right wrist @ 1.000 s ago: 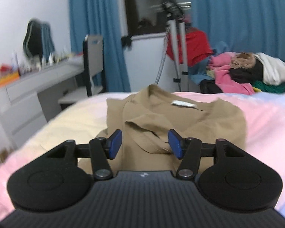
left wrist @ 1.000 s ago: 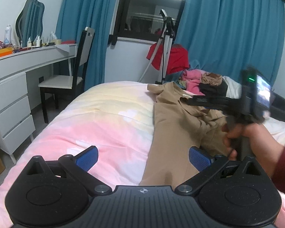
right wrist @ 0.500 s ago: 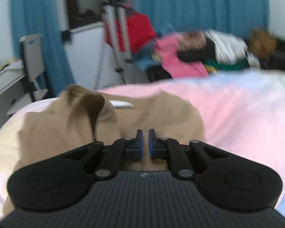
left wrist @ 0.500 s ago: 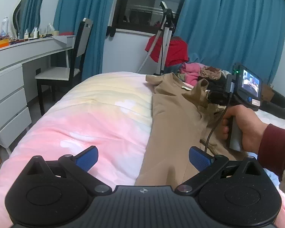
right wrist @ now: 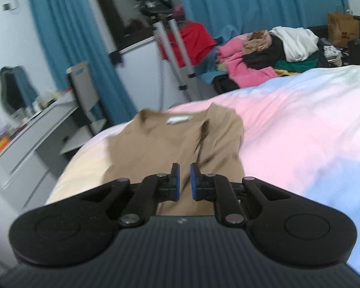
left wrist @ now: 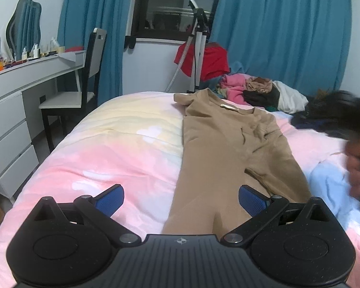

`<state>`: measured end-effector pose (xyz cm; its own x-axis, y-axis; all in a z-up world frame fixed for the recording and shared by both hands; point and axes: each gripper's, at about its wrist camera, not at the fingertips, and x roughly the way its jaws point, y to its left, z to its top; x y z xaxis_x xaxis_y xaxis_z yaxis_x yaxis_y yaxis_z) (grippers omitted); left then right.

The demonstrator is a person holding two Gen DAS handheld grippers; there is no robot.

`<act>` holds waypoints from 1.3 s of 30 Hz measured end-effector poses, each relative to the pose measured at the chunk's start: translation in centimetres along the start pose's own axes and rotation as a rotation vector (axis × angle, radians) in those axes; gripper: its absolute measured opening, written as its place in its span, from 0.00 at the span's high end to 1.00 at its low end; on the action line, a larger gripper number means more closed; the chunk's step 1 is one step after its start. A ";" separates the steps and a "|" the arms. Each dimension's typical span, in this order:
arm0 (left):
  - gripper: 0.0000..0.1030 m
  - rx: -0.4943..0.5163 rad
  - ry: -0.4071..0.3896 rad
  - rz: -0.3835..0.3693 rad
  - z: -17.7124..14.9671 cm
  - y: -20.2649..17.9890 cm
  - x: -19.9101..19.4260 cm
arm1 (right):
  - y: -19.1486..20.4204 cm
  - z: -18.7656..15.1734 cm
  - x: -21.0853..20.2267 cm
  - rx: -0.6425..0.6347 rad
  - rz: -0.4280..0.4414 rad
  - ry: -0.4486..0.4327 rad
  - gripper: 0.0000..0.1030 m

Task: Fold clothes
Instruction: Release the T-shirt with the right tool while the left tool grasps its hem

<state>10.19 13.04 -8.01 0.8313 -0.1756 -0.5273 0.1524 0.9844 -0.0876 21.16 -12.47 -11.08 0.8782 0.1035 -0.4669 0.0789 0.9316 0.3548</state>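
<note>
A tan shirt (left wrist: 228, 158) lies lengthwise on the pink and yellow bed cover (left wrist: 108, 148), collar and white label at the far end and one sleeve folded in over the body. My left gripper (left wrist: 181, 198) hovers over the shirt's near hem, jaws wide open with nothing between them. In the right wrist view the same shirt (right wrist: 170, 144) lies ahead, and my right gripper (right wrist: 184, 180) hangs above its lower half. Its pads stand a narrow slit apart with no cloth between them. A blurred hand (left wrist: 358, 172) shows at the right edge.
A heap of clothes (left wrist: 256, 91) sits past the bed's far end, beside a tripod draped with a red garment (left wrist: 211, 62). A white desk (left wrist: 24, 72) and a chair (left wrist: 84, 91) stand along the left. A brown paper bag (right wrist: 343, 28) is at the back right.
The right gripper closed on the sleeve, lifted it, and has now drawn back to the right without it. The sleeve lies flat on the shirt. The left gripper stayed open.
</note>
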 end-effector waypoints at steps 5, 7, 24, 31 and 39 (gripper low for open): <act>0.01 0.028 0.035 -0.016 -0.4 -0.5 -2.1 | 0.3 -3.2 -9.2 0.013 0.060 0.017 0.88; 0.01 0.008 0.046 -0.022 -0.5 -0.4 -3.2 | 0.1 -4.8 -12.0 0.040 0.084 0.030 0.83; 0.21 0.007 0.446 -0.027 -3.4 -1.0 -8.5 | -4.9 -8.7 -15.9 0.245 0.113 0.056 0.30; 0.51 0.196 0.592 0.055 -5.1 -3.1 -7.6 | -5.4 -8.8 -15.7 0.274 0.132 0.076 0.30; 0.96 0.246 0.595 0.036 -4.1 -2.0 -9.6 | -6.0 -9.2 -15.3 0.312 0.121 0.104 0.30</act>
<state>-0.28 12.75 -6.30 0.4105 -0.0384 -0.9110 0.3063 0.9469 0.0981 2.93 -16.48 -13.51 0.8385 0.2562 -0.4809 0.1321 0.7606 0.6357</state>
